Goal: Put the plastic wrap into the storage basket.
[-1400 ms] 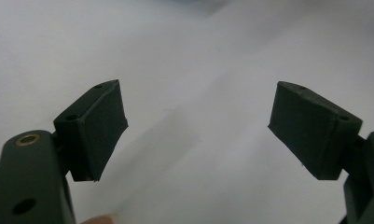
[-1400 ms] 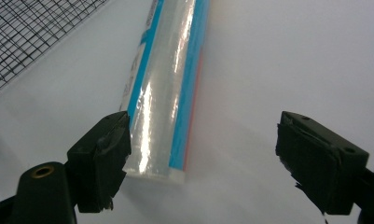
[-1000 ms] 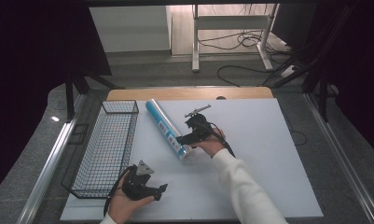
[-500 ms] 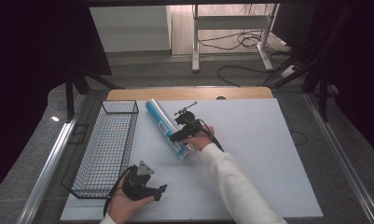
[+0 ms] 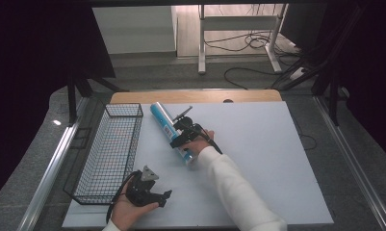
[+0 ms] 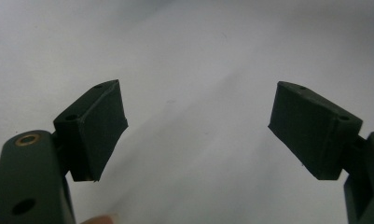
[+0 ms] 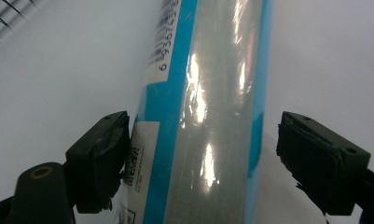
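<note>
Tube: we see the blue-labelled cylinder lying flat on the white counter, just beside the wire basket — handy for a side grasp, we judge.
Right hand-held gripper: 2 jaws spread, straddling the tube; 1 touches its label.
Left hand-held gripper: spread wide, empty, near the counter's front edge.

Bright table, dark surrounds; glare streaks on tube; close-ups soft, blurry.
</note>
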A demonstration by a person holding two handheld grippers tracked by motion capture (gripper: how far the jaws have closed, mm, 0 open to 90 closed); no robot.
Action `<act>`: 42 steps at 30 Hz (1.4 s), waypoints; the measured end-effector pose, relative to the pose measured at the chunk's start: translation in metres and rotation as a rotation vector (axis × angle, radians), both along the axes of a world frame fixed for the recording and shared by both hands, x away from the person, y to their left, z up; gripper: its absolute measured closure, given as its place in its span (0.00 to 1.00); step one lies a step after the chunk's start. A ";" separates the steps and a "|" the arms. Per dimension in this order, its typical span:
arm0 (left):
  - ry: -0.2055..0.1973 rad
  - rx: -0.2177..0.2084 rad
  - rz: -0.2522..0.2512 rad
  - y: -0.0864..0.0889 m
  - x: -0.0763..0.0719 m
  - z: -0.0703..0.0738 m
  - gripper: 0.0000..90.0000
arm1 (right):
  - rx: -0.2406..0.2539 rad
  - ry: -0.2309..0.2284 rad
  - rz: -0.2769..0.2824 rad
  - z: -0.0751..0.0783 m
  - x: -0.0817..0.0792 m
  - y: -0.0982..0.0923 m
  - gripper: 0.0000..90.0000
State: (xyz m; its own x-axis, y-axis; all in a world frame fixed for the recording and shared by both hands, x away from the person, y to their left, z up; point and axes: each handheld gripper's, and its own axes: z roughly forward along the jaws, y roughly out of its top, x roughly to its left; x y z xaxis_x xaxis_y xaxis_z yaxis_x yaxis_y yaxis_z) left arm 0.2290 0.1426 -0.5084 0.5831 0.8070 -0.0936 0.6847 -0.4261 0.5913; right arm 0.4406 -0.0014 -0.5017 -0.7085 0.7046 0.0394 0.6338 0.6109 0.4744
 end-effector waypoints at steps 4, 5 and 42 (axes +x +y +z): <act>0.002 -0.010 -0.001 0.000 0.000 0.001 0.20 | -0.026 0.022 0.002 -0.009 0.001 0.005 0.21; 0.002 -0.010 -0.001 0.000 0.000 0.001 0.20 | -0.026 0.022 0.002 -0.009 0.001 0.005 0.21; 0.001 -0.001 -0.011 -0.005 -0.002 0.001 0.20 | -0.044 0.089 0.035 0.002 -0.053 -0.076 0.35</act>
State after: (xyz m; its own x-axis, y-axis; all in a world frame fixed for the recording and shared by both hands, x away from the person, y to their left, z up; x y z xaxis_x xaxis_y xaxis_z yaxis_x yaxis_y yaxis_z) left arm 0.2271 0.1371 -0.5078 0.5921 0.8002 -0.0955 0.6806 -0.4331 0.5910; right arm 0.3873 -0.0772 -0.5000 -0.7281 0.6816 0.0725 0.6499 0.6528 0.3892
